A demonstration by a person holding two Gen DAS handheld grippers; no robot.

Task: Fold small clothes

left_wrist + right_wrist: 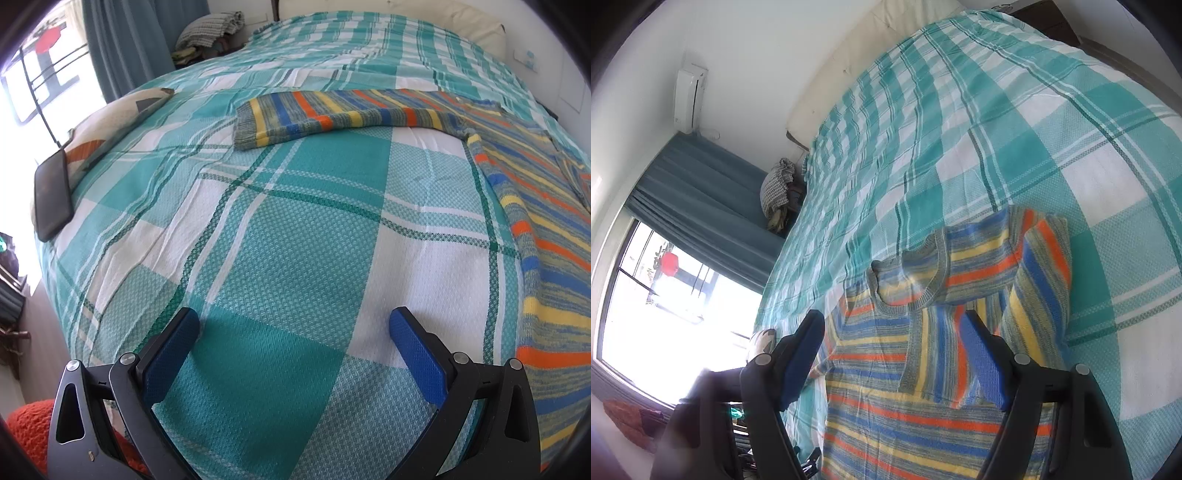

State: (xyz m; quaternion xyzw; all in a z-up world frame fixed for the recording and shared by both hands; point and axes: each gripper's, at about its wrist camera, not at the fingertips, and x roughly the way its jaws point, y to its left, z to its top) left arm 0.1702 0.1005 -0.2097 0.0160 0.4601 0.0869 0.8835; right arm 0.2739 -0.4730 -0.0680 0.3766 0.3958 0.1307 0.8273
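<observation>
A small striped knit sweater (535,206) in blue, orange, yellow and grey lies on the teal plaid bedspread (280,229). One sleeve (332,118) stretches flat to the left. My left gripper (295,332) is open and empty over bare bedspread, left of the sweater. In the right wrist view the sweater (908,417) has its other sleeve (1034,280) folded in over the chest, cuff near the middle. My right gripper (894,350) is open just above the sweater's chest, holding nothing.
A dark phone (51,195) lies on a patterned pillow (110,122) at the bed's left edge. A window (665,317) and blue curtain (701,206) are beyond. An orange fuzzy item (29,428) sits beside the bed. A folded pile (210,29) sits at the far corner.
</observation>
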